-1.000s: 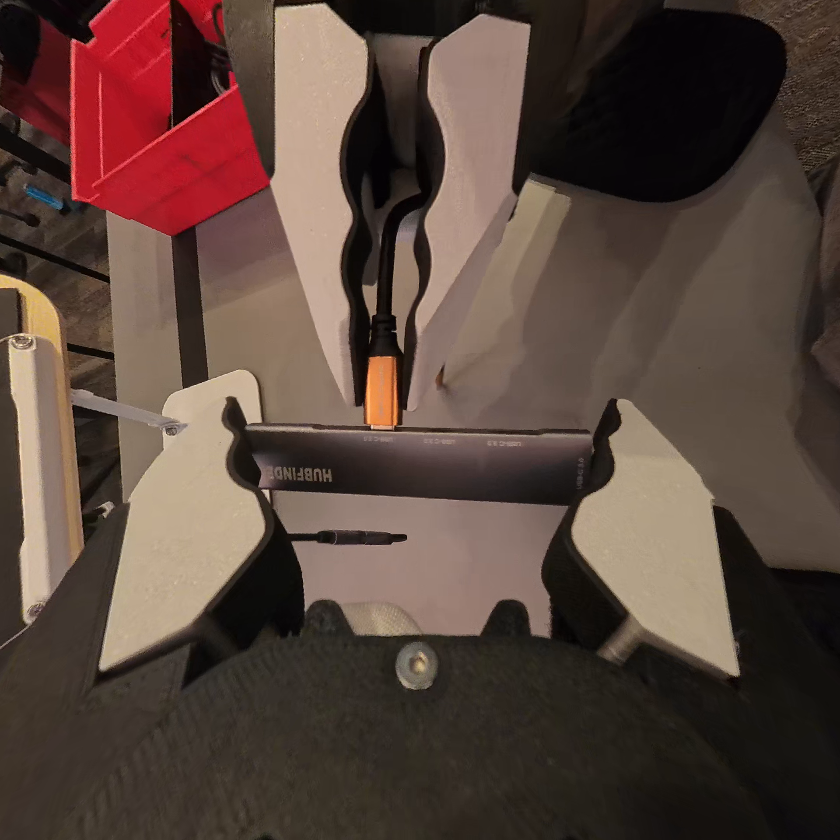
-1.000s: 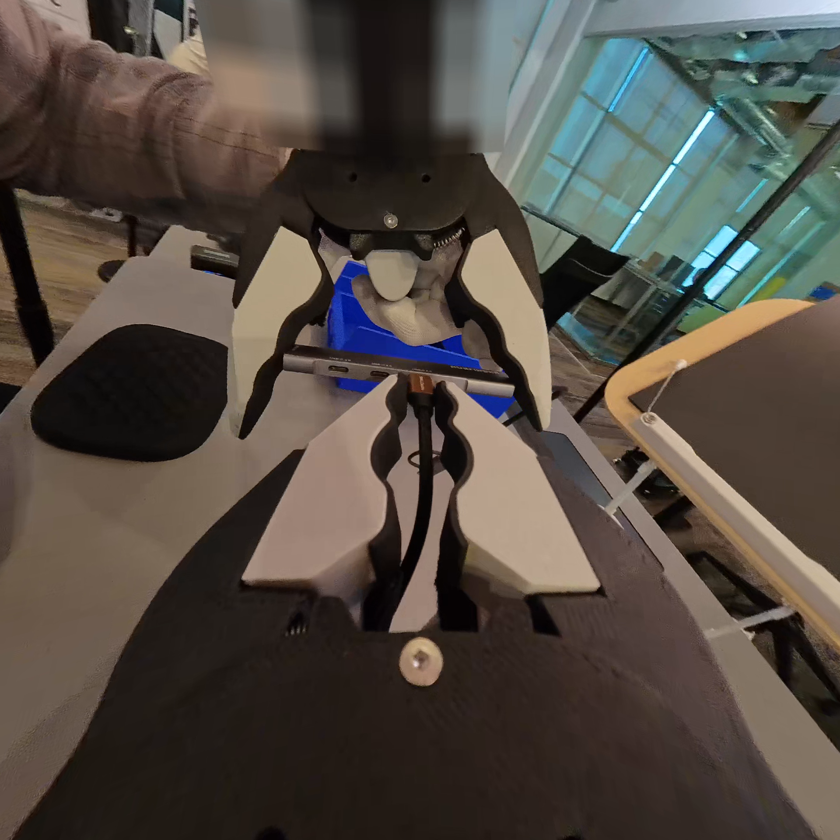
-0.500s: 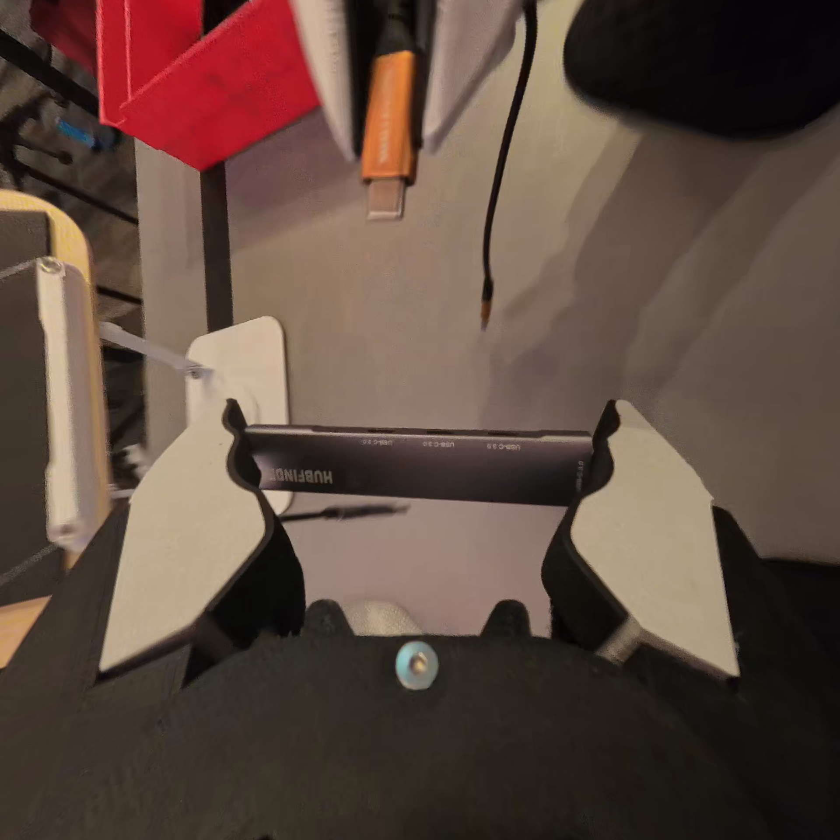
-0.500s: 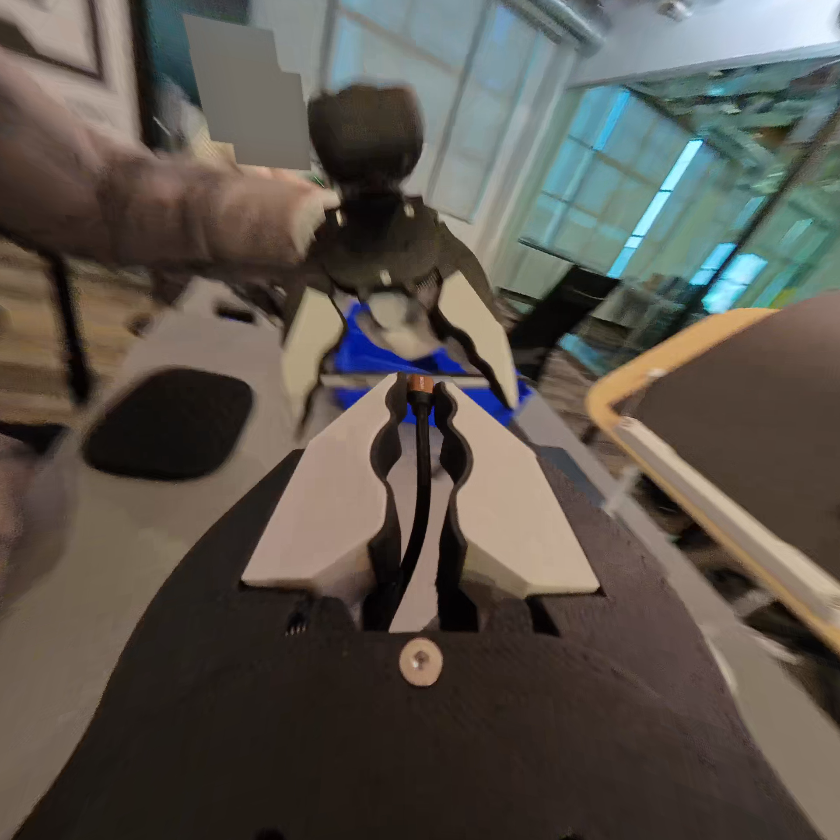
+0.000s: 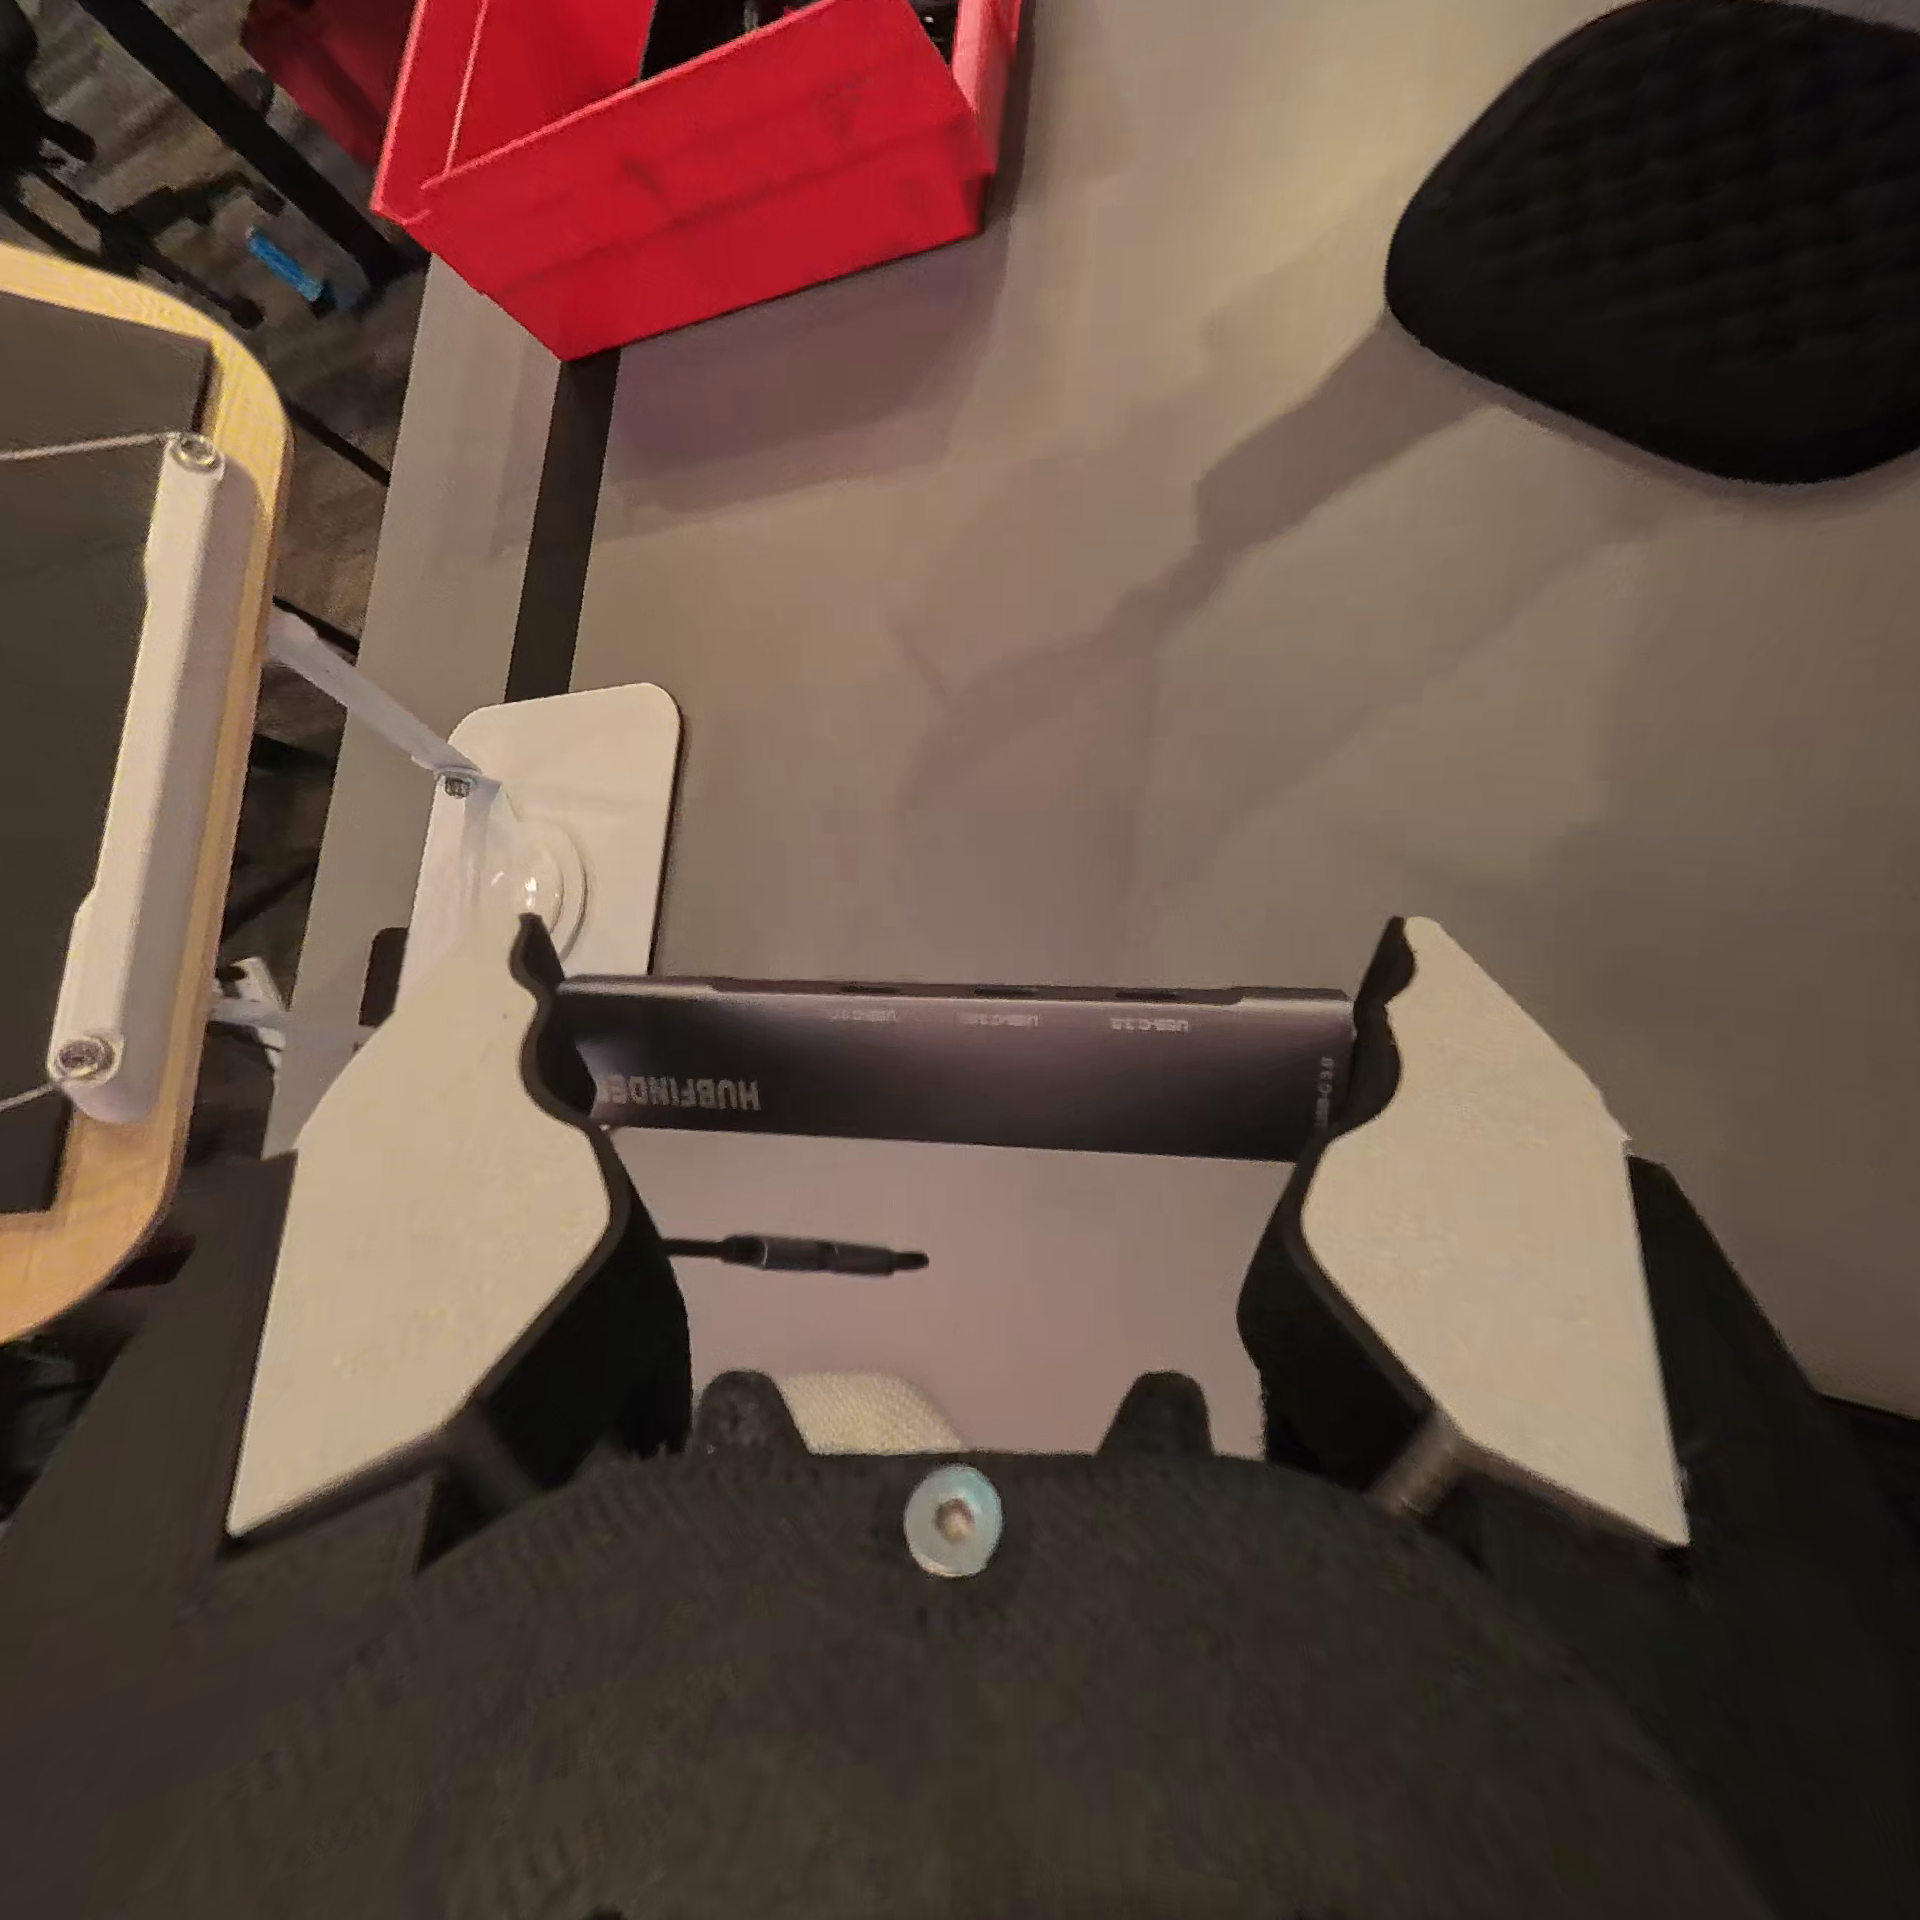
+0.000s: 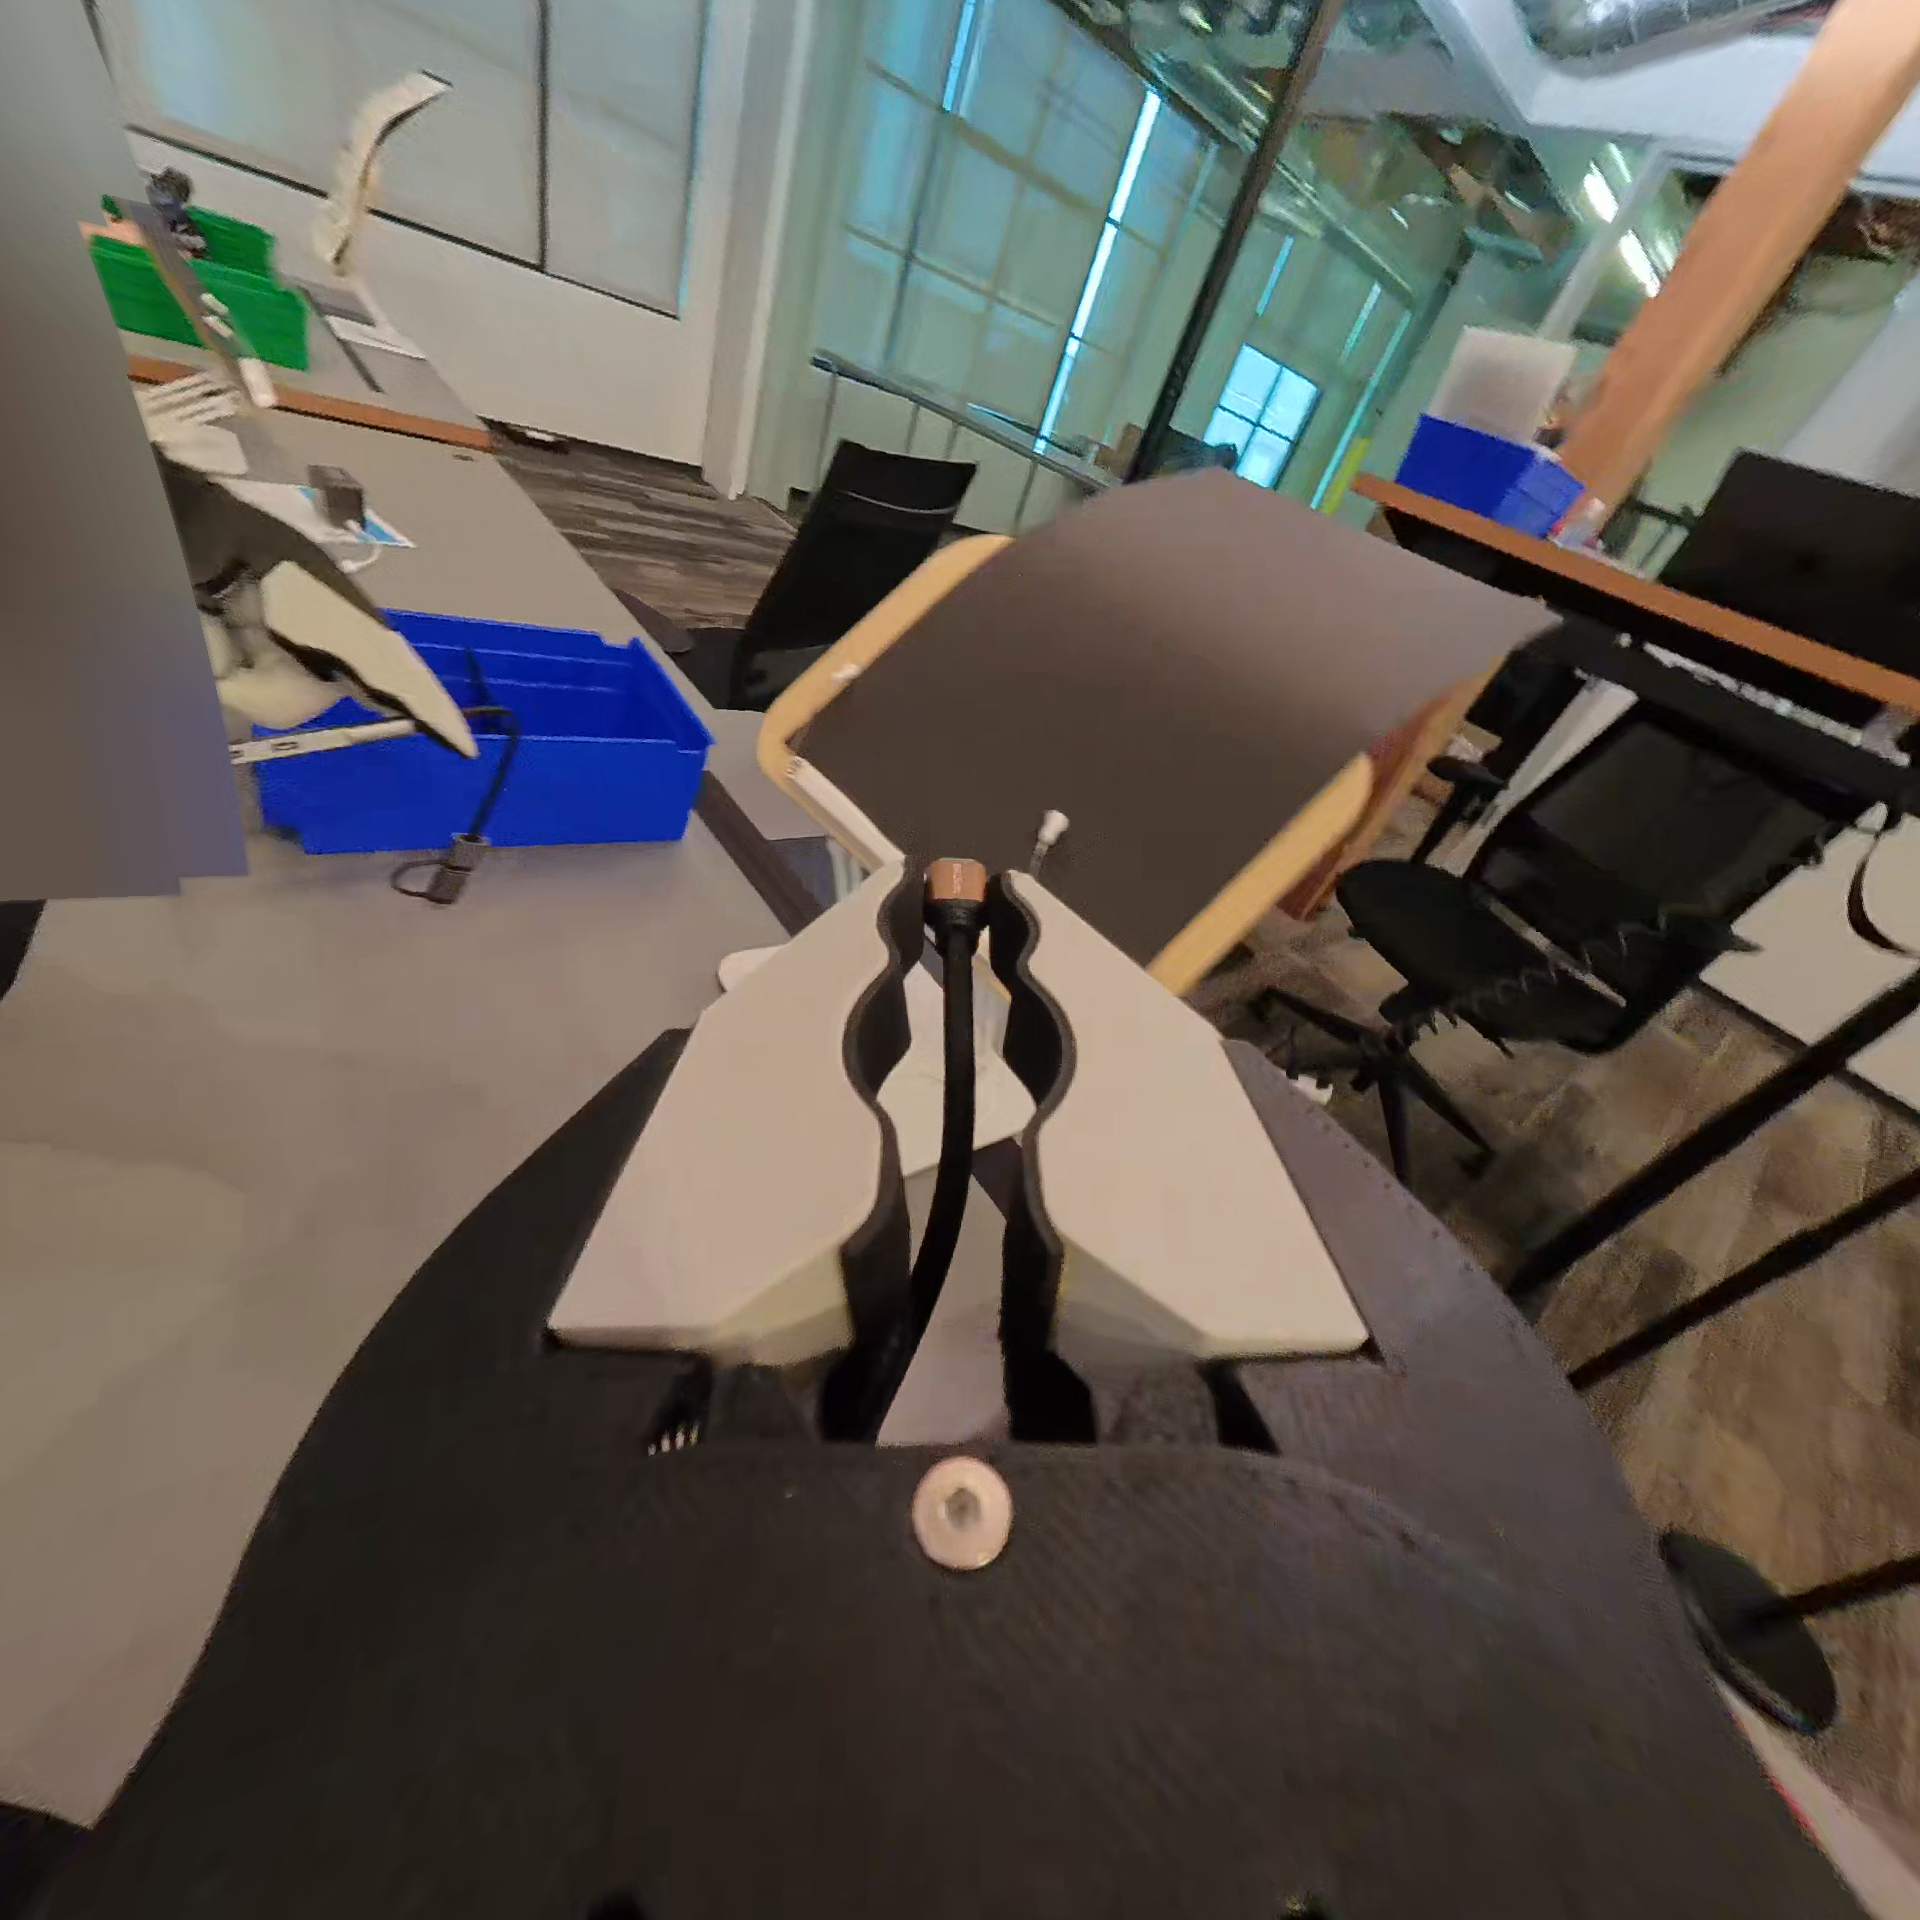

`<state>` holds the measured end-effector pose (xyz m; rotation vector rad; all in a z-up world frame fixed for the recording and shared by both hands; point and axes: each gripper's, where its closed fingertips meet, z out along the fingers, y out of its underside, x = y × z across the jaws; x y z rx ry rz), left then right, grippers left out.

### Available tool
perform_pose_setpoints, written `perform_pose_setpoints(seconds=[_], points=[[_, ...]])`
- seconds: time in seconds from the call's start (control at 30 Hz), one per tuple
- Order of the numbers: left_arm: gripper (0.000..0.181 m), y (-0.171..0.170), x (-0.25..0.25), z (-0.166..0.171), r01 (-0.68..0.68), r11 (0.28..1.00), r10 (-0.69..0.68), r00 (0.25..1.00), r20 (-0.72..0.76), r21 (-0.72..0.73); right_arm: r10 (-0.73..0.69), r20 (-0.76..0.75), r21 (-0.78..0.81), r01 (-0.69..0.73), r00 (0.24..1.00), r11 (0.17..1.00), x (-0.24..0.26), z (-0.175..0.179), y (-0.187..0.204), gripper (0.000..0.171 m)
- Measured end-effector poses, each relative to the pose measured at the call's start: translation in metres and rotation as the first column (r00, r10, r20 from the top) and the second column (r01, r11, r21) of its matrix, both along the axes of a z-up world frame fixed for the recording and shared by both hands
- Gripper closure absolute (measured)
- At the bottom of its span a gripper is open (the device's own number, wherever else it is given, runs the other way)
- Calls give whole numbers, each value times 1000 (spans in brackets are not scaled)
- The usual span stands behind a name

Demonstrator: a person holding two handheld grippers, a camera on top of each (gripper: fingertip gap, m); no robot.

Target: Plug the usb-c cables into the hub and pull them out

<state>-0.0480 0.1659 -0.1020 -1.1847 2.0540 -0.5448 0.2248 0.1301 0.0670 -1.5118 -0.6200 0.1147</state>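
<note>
We hold hub [image 5: 956,1070] up over worktop [image 5: 1039,623], left tool [image 5: 956,1039] clamped on its ends. Right tool [image 6: 961,904] pinches cable plug [image 6: 956,883], pulled out (ports bare). Next: plug again, line up carefully.

The left wrist view was dim and warm, with soft shadows across the grey table [image 5: 1143,644]. The right wrist view was daylit from large windows [image 6: 1039,260], its edges blurred and bent by the wide lens.

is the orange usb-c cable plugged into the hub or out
Out. The hub, held in the left gripper, shows bare ports; the orange-tipped cable sits in the right gripper, away from it.
</note>
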Motion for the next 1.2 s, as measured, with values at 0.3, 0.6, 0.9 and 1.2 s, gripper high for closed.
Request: perform_pose_setpoints(seconds=[0.3,0.6,0.9,1.2], points=[[42,2,1,-7,-12,1000,12,1000,-16,-26,-139,-295,-209,78,945,975,121,-102,34,161],[42,-2,9,-20,-5,999,3,999,-41,-49,-299,224,-397,367,927,841,151,-225,59,136],[42,-9,14,-28,16,998,-19,999,-39,-69,-398,323,-151,462,859,874,138,-155,50,131],[43,-32,23,-15,129,974,-142,988,-60,-186,201,653,53,-308,730,950,-190,-119,-15,127]])
